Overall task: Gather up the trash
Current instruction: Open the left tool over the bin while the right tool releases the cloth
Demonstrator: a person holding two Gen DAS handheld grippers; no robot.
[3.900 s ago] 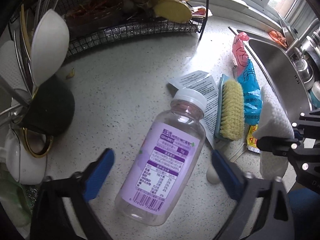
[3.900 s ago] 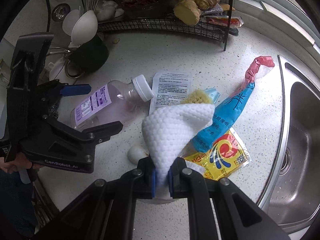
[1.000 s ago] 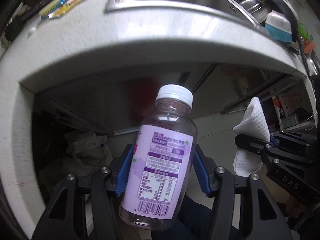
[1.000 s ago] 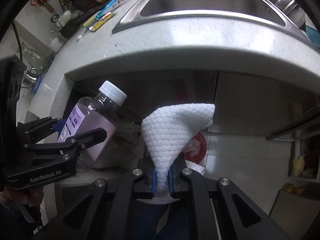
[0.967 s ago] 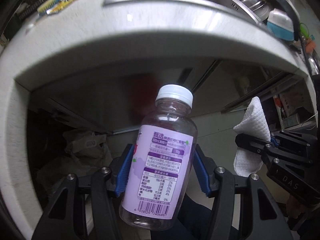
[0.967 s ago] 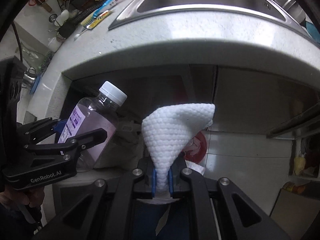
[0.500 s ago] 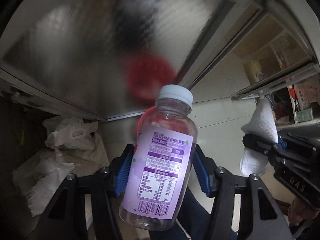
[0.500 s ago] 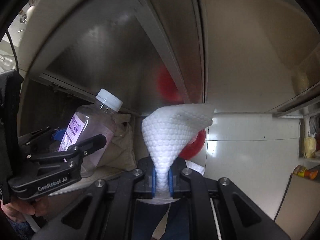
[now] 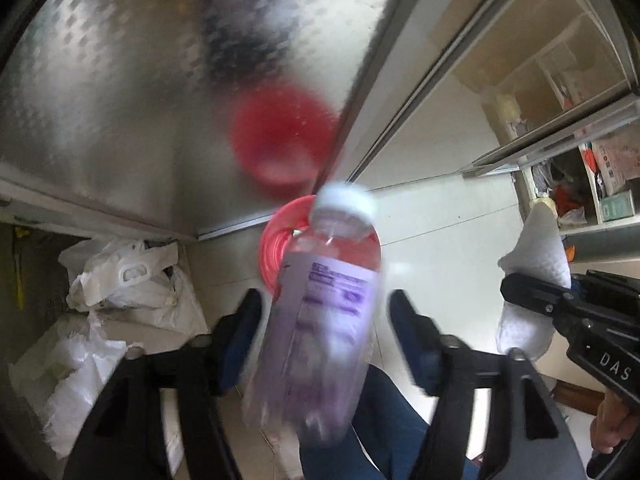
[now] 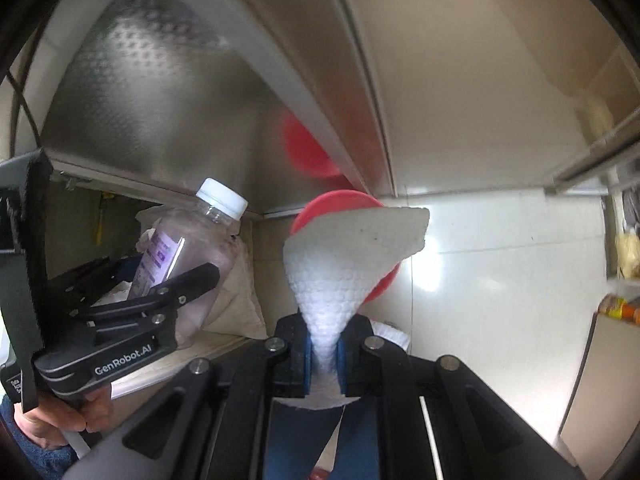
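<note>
Bottle (image 9: 324,312) sits blurred between the spread left claw (image 9: 326,332), apparently dropping toward the red bin (image 9: 280,248) below. Right claw (image 10: 323,354) pinches the paper towel (image 10: 344,256) above that bin; next, release it there.

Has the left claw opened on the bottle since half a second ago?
Yes. The left claw has spread: gaps now flank the blurred bottle, which tilts toward the red bin. The right claw pinches the paper towel.

Left tool (image 9: 326,316) spread; right tool (image 10: 323,350) clamped.
</note>
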